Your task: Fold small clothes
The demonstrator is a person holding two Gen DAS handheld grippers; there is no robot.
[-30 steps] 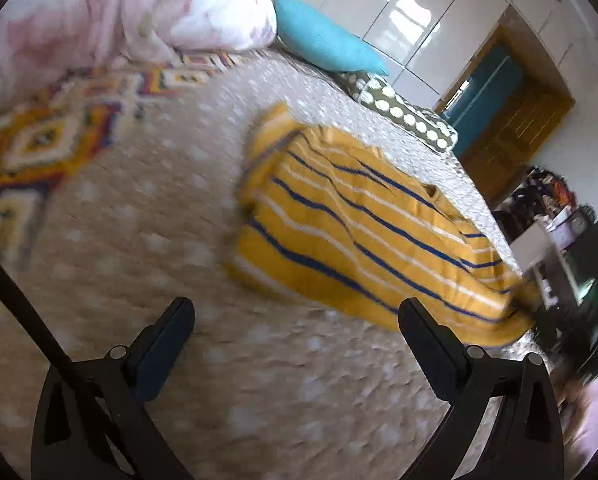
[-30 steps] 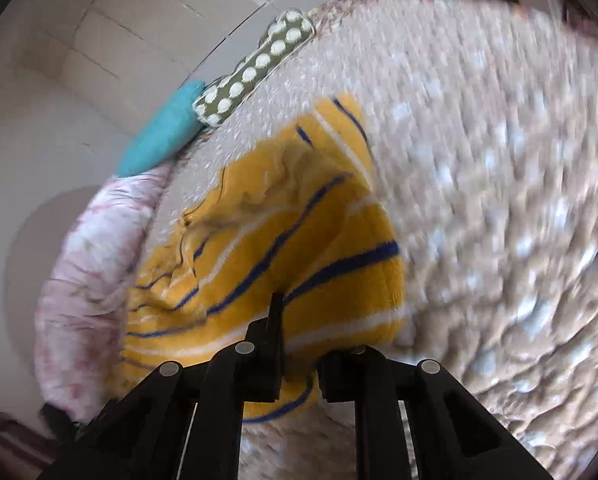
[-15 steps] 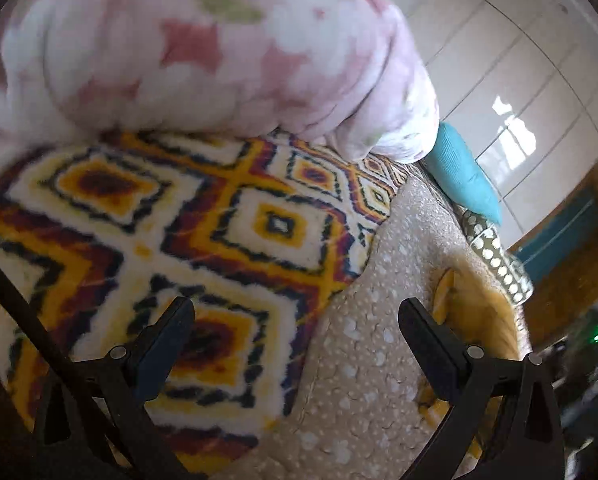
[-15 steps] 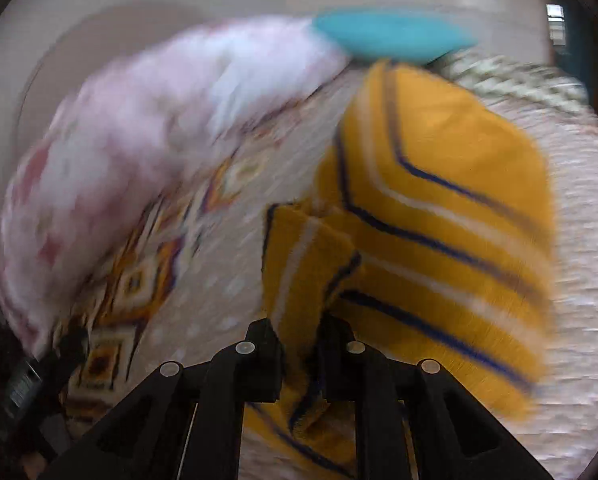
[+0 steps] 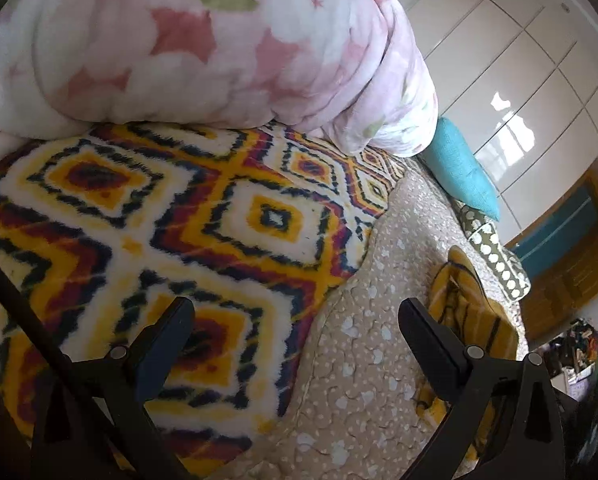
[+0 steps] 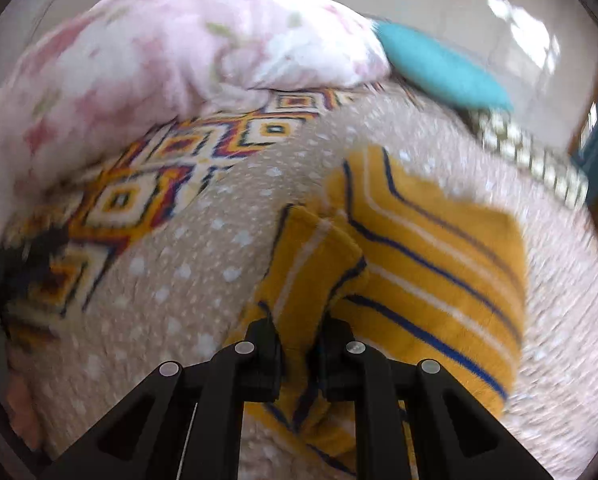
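A yellow garment with blue and white stripes [image 6: 431, 240] lies on the beige dotted bedspread [image 6: 187, 264]. My right gripper [image 6: 301, 340] is shut on a folded edge of this garment and holds that flap over the rest of it. In the left wrist view the garment [image 5: 465, 308] shows bunched at the right, partly behind the right finger. My left gripper [image 5: 295, 324] is open and empty, hovering over the seam between a patterned blanket and the bedspread [image 5: 363, 320], left of the garment.
A fluffy diamond-patterned blanket [image 5: 171, 216] covers the bed's left part. A pink floral quilt [image 5: 203, 40] is heaped behind it. A teal pillow [image 5: 459, 172] and a dotted green cushion [image 5: 495, 260] lie at the far side. White wardrobe doors [image 5: 515, 80] stand beyond.
My right gripper has carried the garment's edge over the garment, folding it. My left gripper has swung away to the left, from over the garment to over the patterned blanket.
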